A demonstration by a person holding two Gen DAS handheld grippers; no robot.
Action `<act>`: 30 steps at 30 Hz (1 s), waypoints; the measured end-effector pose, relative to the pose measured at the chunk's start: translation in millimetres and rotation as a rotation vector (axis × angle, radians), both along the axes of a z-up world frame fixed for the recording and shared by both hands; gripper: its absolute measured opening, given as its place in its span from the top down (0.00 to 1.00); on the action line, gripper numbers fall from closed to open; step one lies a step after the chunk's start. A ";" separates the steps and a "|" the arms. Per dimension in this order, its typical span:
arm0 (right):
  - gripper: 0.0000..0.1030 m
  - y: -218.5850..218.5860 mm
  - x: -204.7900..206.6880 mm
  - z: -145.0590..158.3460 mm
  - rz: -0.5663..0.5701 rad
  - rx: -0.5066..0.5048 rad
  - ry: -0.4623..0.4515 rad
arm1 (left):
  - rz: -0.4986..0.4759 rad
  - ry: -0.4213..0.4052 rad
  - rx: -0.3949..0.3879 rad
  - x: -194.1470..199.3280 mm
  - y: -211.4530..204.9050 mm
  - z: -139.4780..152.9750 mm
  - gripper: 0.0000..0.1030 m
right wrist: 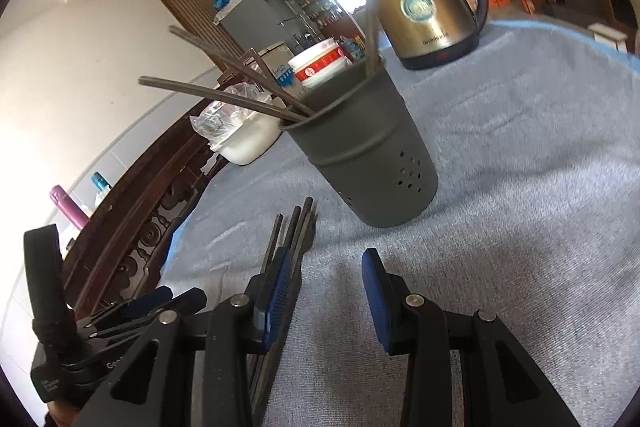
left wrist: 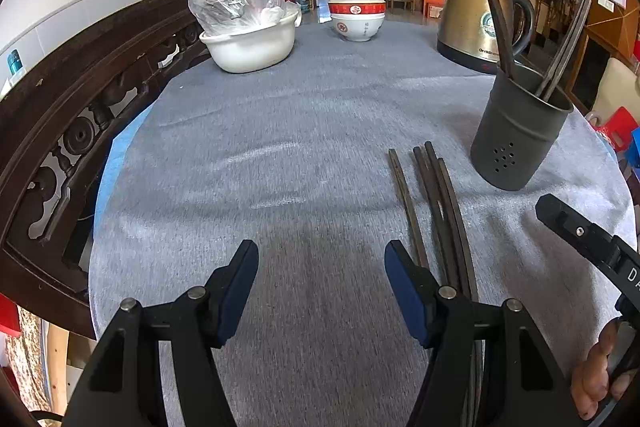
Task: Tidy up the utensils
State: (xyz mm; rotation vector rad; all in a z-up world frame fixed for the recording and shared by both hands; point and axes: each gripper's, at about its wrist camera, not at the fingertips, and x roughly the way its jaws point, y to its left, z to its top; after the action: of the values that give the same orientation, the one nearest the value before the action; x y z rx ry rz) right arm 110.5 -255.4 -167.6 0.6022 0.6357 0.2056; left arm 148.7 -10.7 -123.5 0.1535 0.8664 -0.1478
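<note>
We count four chopsticks [left wrist: 436,203] lying on the grey cloth [left wrist: 280,147] beside the holder [left wrist: 516,135], four more standing inside it. Our left gripper [left wrist: 320,287] and right gripper [right wrist: 328,291] gape empty.

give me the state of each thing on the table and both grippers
left gripper: open, empty
right gripper: open, empty
loose chopsticks: flat on cloth
utensil holder: upright, chopsticks inside
kettle: upright, lid shut
stacked bowls: upright
white basin: holds plastic bag
</note>
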 end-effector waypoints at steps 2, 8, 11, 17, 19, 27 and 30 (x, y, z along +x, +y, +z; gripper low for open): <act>0.61 -4.1 1.1 -3.6 -0.001 0.028 0.007 | 0.000 0.002 0.002 1.8 -1.2 -0.5 0.36; 0.61 -6.8 3.0 -6.1 0.019 0.065 0.003 | -0.008 0.008 -0.002 8.2 -6.1 -2.3 0.36; 0.61 -7.7 3.2 -7.0 0.018 0.078 0.002 | -0.011 0.014 -0.010 12.8 -8.7 -2.7 0.36; 0.61 -7.5 5.1 -8.5 0.017 0.083 0.011 | -0.014 0.036 -0.025 25.1 -13.2 -7.6 0.36; 0.61 -7.4 5.7 -8.8 0.015 0.077 0.018 | -0.020 0.050 -0.028 27.6 -16.1 -11.6 0.36; 0.61 -5.5 6.3 -8.9 0.010 0.056 0.038 | -0.025 0.111 -0.072 35.8 -20.7 -27.6 0.36; 0.61 -5.1 7.6 -9.2 0.007 0.055 0.045 | -0.038 0.139 -0.109 35.5 -19.4 -31.1 0.36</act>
State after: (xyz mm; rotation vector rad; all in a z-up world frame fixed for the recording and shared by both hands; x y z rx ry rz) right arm 118.1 -260.6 -176.7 0.6588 0.6773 0.2170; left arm 184.2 -30.2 -154.6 0.0576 0.9916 -0.2427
